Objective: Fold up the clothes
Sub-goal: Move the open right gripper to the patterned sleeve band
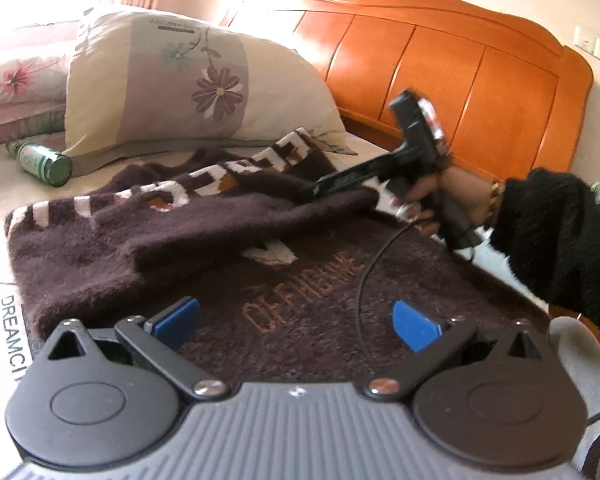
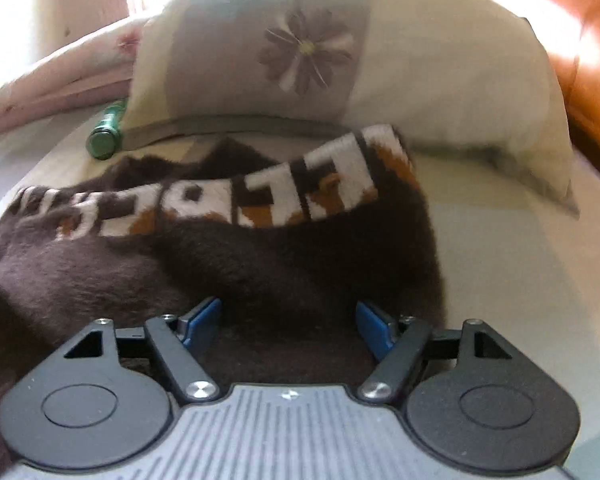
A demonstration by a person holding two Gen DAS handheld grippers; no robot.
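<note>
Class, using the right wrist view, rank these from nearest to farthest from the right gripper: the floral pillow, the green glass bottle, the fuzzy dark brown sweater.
1. Fuzzy dark brown sweater: directly under the right gripper.
2. Green glass bottle: left, lying beside the pillow's corner.
3. Floral pillow: ahead, propped behind the sweater.

Fuzzy dark-brown sweater (image 1: 300, 320) with white block letters and orange patches, spread flat on the bed (image 2: 520, 272), orange embroidered wording facing up; one sleeve (image 1: 220, 224) lifted and draped leftward across the body, partly folded.
</note>
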